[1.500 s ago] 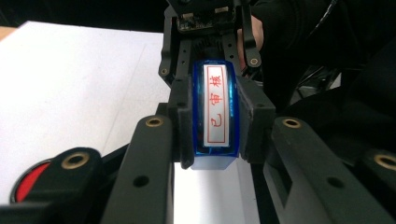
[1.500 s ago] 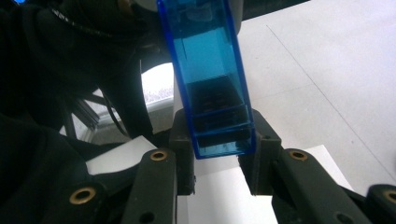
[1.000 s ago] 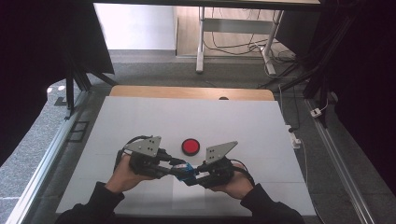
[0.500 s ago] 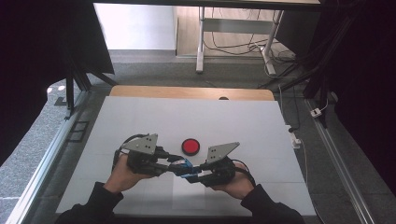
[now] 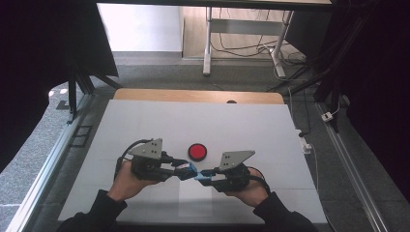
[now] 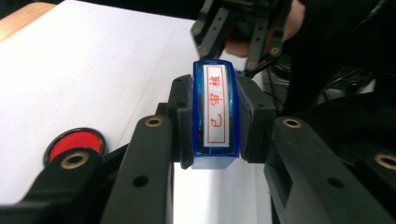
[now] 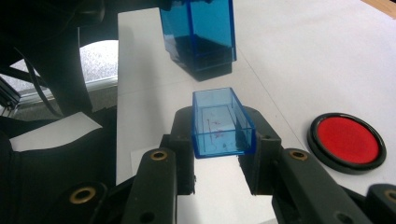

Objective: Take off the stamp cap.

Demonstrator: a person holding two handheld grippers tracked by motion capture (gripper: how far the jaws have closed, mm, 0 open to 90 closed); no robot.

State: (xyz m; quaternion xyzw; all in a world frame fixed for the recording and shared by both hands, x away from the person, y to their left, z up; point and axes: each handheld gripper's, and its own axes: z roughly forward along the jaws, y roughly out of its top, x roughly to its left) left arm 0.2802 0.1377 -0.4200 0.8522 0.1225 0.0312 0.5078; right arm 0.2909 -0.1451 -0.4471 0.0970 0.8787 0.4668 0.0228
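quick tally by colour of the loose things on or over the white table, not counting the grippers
blue: 2, the stamp body clamped in the left gripper and the stamp cap clamped in the right gripper
red: 1, the round ink pad in its black rim, lying on the table
total: 3

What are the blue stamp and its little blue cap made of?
The stamp in the left gripper looks like glossy blue plastic with a white paper-like label. The cap in the right gripper seems clear blue plastic; you see through it.
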